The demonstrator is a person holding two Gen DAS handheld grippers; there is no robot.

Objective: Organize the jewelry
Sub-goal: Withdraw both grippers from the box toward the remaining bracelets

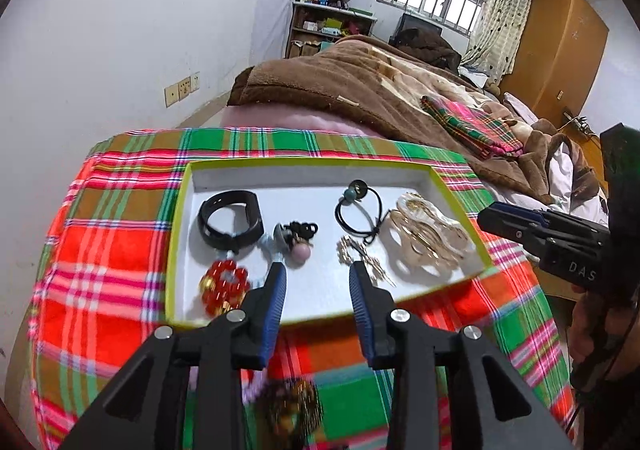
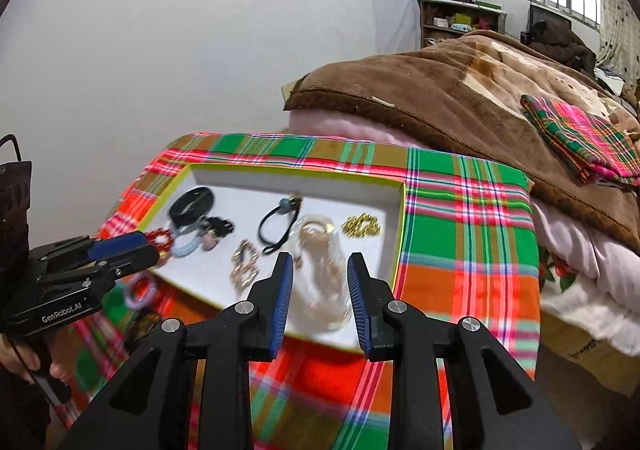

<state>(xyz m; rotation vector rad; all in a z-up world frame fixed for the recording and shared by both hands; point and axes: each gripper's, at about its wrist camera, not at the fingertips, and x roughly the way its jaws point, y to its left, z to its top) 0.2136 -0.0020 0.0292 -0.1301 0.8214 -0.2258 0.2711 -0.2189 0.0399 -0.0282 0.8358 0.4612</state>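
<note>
Two grippers: both held over the near edge of a shallow white tray with a yellow-green rim [image 1: 181,210], which lies on a red, green and pink plaid cloth [image 1: 120,250].
Left gripper [image 1: 318,273]: blue-padded fingers [image 1: 277,286] spread apart, nothing between them; tips above bare tray floor.
Right gripper [image 2: 320,264]: fingers parted likewise, holding nothing; tips above a pale gold heap of chains [image 2: 320,250].
Tray contents: black strap band [image 1: 230,218] at far left, red bead bracelet [image 1: 224,284] at near left, black elastic hair tie with beads [image 1: 358,210] in the middle, small gold hairpins [image 1: 360,254] beside the left gripper's right finger.
Open room: bare white floor along the tray's near edge between the red bracelet and the hairpins.
Right view only: bright gold chain bracelet [image 2: 361,226] near the tray's right wall.
Left view only: blurred dark beaded piece [image 1: 290,404] on the cloth outside the tray, below the fingers.
</note>
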